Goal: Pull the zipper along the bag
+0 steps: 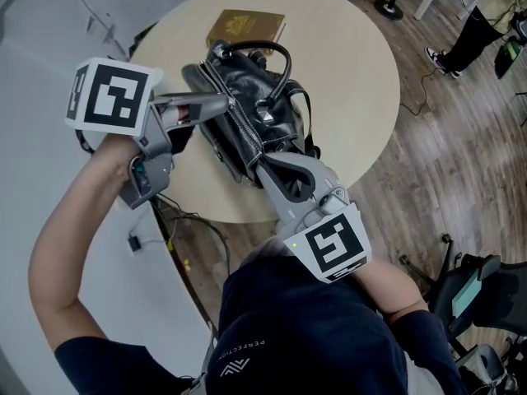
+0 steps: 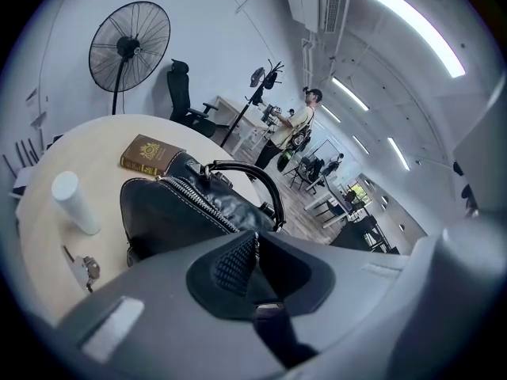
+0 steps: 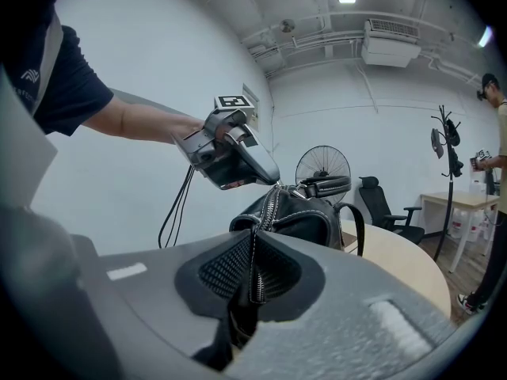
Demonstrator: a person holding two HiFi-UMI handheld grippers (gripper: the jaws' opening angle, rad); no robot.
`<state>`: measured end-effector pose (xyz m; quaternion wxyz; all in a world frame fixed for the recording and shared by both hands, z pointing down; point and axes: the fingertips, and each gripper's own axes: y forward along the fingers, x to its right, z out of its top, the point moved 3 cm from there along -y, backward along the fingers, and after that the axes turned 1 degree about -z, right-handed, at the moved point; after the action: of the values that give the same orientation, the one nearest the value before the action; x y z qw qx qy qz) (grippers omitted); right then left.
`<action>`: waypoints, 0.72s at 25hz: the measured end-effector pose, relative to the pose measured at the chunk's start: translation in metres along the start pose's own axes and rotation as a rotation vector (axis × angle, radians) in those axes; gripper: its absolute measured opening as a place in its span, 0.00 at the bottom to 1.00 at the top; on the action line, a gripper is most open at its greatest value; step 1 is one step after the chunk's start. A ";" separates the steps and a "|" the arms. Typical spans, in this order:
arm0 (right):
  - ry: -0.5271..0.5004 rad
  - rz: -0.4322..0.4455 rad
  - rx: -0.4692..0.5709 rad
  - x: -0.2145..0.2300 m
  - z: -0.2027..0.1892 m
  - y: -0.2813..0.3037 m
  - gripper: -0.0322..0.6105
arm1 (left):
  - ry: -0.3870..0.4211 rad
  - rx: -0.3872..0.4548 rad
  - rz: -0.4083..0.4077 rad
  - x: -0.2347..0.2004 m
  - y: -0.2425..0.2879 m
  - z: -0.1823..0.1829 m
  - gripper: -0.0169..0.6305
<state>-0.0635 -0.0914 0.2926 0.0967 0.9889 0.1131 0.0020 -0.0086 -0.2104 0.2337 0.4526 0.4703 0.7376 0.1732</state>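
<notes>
A black leather handbag [image 1: 284, 126] with a silver zipper [image 1: 247, 130] along its top lies on the round beige table [image 1: 354, 72]. My left gripper [image 1: 224, 101] reaches in from the left, partway along the zipper. In the left gripper view it [image 2: 253, 240] is shut on a dark pull tab where the zipper [image 2: 202, 200] runs into the jaws. My right gripper [image 1: 263, 167] is shut on the bag's near end. In the right gripper view the zipper seam [image 3: 269, 204] passes between its pads [image 3: 226, 267].
A brown book [image 1: 245, 27] lies behind the bag. A white cylinder [image 2: 75, 203] and keys [image 2: 85, 269] sit to the bag's left. Cables [image 1: 177, 220] hang off the table's near edge. A standing fan [image 2: 129, 46] and a person [image 2: 293, 129] are farther off.
</notes>
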 end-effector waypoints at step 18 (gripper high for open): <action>0.006 0.034 -0.007 -0.002 0.002 0.007 0.08 | -0.008 0.094 0.068 -0.033 -0.022 0.028 0.07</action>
<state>-0.0636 -0.0984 0.2917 0.0997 0.9903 0.0966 0.0068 0.0077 -0.2541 0.2208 0.4266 0.5166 0.7267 0.1519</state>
